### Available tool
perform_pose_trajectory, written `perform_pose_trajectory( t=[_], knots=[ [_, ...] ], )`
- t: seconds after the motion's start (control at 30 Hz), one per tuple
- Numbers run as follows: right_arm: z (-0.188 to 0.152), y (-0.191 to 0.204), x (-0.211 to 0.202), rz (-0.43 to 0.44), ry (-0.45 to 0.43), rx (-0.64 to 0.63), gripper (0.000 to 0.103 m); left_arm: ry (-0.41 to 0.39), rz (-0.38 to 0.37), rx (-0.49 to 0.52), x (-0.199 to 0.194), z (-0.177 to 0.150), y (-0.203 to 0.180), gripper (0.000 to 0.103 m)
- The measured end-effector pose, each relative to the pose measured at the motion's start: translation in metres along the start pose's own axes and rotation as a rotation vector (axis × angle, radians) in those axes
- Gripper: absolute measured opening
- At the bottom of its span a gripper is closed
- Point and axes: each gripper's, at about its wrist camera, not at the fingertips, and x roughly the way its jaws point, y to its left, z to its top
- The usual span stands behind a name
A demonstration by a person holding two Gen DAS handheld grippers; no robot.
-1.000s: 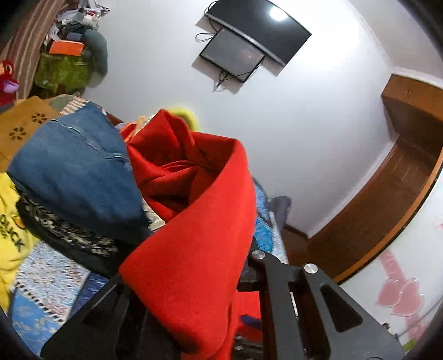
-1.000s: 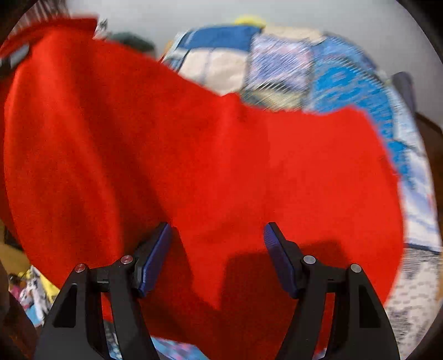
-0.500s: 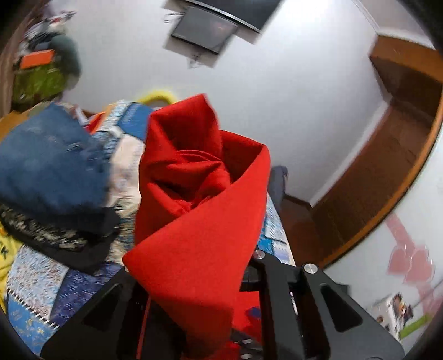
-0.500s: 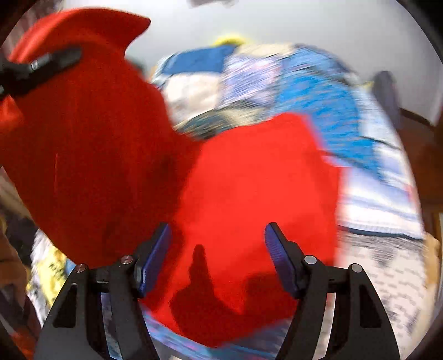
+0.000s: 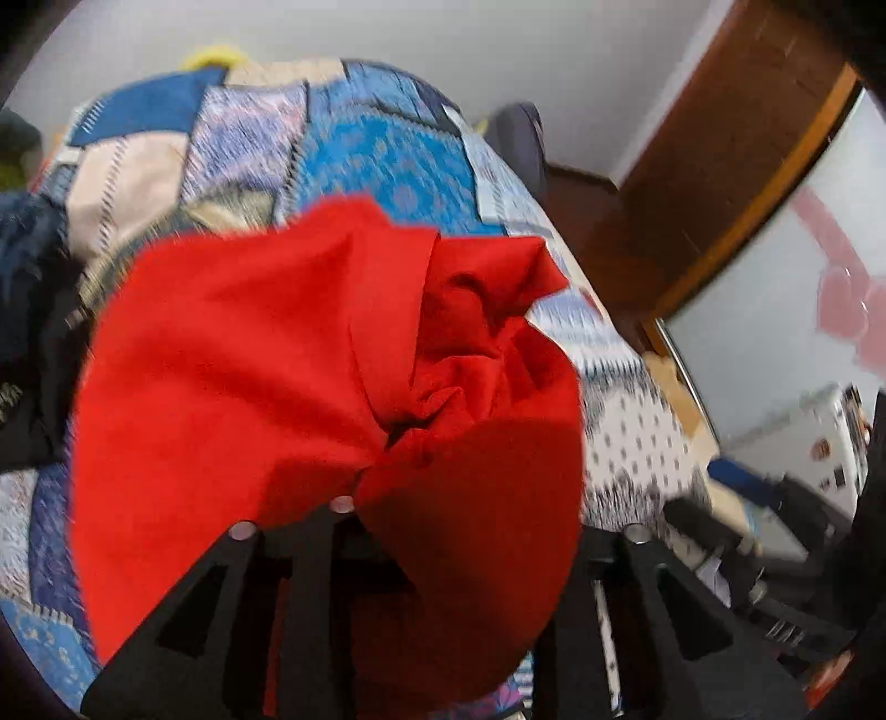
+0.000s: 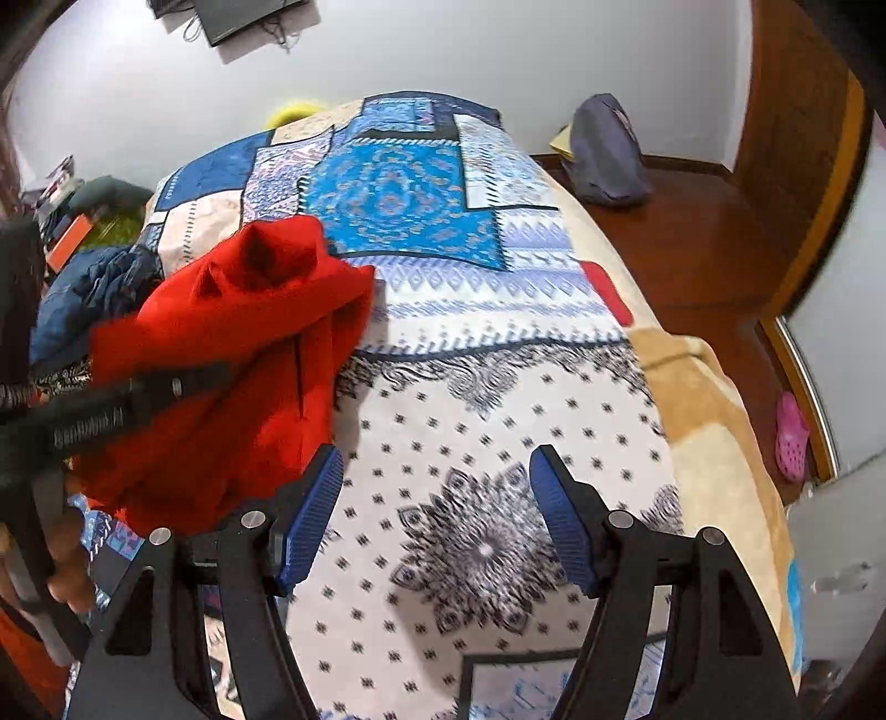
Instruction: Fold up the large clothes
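Right wrist view: the right gripper [image 6: 437, 515] is spreading its fingers wide over the bed [image 6: 498, 387]. At ten o'clock, the left gripper [image 6: 183, 382] is pinching the red cloth [image 6: 243, 354].

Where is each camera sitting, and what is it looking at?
Left wrist: sits on the left gripper, looking along its fingers at the bunched red garment it holds over the patchwork bedspread.
Right wrist: sits on the right gripper, open and empty above the bedspread; the left gripper and the person's fingers show at the left.
Both see the red garment, bedspread and white wall.
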Motion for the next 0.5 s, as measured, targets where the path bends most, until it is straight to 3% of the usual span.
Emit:
perform_pose_trajectory(
  t=[0.03, 0.1, 0.23, 0.4, 0.5],
  knots=[
    [-0.004, -0.001, -0.005, 0.007, -0.004, 0.002, 0.067, 0.006, -0.034, 0.006, -0.003, -0.006, -0.001, 0.034],
    [-0.007, -0.002, -0.016, 0.016, -0.017, -0.003, 0.067, 0.018, -0.083, 0.021, -0.009, -0.013, 0.001, 0.053],
    [-0.002, 0.007, -0.026, 0.034, -0.057, -0.037, 0.067, -0.031, -0.092, 0.107, -0.053, -0.027, -0.015, 0.054],
    [0.011, 0.037, -0.036, 0.103, -0.105, -0.109, 0.067, -0.176, 0.018, 0.103, -0.108, -0.029, 0.017, 0.069],
    [0.022, 0.063, -0.035, 0.161, -0.123, -0.158, 0.067, -0.207, 0.112, 0.070, -0.117, -0.025, 0.053, 0.069]
  ],
)
